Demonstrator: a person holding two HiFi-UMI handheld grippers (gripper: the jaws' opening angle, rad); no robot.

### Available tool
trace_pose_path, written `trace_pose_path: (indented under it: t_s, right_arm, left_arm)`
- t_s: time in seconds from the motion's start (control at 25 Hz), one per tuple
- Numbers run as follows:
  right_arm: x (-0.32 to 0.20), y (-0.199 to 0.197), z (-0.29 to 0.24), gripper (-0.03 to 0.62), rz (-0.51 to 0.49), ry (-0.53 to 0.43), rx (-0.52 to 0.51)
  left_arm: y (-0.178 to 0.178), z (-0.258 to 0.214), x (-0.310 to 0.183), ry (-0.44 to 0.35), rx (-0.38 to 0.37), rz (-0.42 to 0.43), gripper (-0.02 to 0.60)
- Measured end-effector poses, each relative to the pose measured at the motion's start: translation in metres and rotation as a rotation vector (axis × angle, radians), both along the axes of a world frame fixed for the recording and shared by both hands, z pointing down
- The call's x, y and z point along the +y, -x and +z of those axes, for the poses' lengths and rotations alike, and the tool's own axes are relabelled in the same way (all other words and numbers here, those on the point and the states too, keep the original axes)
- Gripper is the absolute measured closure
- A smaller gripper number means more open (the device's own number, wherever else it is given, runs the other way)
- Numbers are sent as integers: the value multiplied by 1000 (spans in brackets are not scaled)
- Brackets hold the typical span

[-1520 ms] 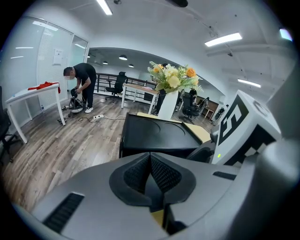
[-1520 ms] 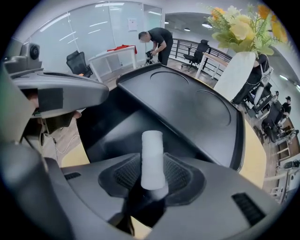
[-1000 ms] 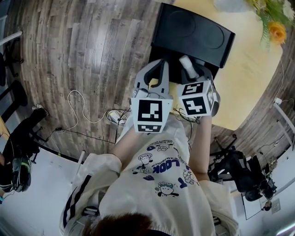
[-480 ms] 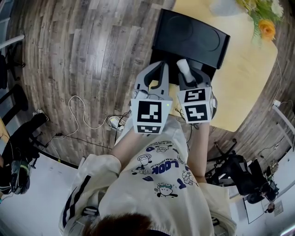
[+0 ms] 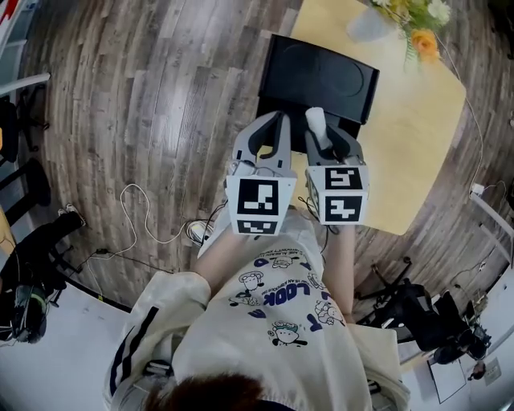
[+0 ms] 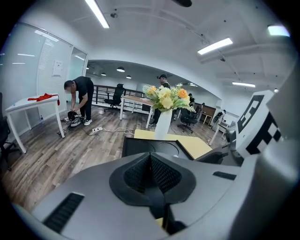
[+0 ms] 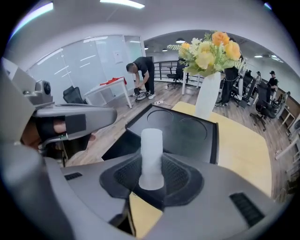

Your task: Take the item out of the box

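Gripping a white cylinder (image 7: 151, 154) upright betw. its pads, right tool (image 7: 151, 183) is clamped on it, over the near side of the open black box (image 5: 321, 72) at the table's (image 5: 409, 152) left edge. Left tool (image 6: 151, 178) alongside: pads together, nothing held. Flower vase (image 5: 365, 22) at far edge.

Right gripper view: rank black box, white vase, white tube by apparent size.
1. black box, clearly largest.
2. white vase and white tube: look about alike; the tube sits right at the camera, so no ranking.
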State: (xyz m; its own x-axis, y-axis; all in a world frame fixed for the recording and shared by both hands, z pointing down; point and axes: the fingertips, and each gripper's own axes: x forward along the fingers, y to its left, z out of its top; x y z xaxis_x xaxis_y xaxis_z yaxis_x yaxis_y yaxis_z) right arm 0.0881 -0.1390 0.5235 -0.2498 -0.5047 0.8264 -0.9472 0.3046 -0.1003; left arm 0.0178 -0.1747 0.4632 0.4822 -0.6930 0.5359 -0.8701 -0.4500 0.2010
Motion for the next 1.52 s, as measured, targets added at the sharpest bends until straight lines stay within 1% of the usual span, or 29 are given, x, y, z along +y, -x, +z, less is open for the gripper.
trace_pose_path:
  t_s: [0.12, 0.36, 0.68, 0.88, 1.04, 1.32, 1.52]
  right_arm:
    - [-3, -2, -12, 448, 49, -28, -46]
    - [-11, -11, -39, 448, 107, -118, -43]
    - [-17, -20, -80, 448, 196, -247, -92]
    - [-17, -16, -99, 448, 202, -305, -99]
    - [-21, -14, -117, 448, 212, -376, -103]
    - [-20, -18, -145, 448, 244, -472, -111]
    - [-17, -19, -159, 448, 256, -516, -118]
  left_arm:
    - [-3, -13, -2, -33, 3, 6, 568]
    - [-8, -38, -7, -94, 9, 3, 568]
    - [-13, -71, -10, -172, 19, -6, 568]
    - [-12, -87, -8, -212, 26, -14, 568]
    - [-9, -98, -7, -244, 31, -20, 568]
    - [-6, -119, -4, -294, 39, -29, 568]
    - [-5, -133, 0, -333, 45, -31, 568]
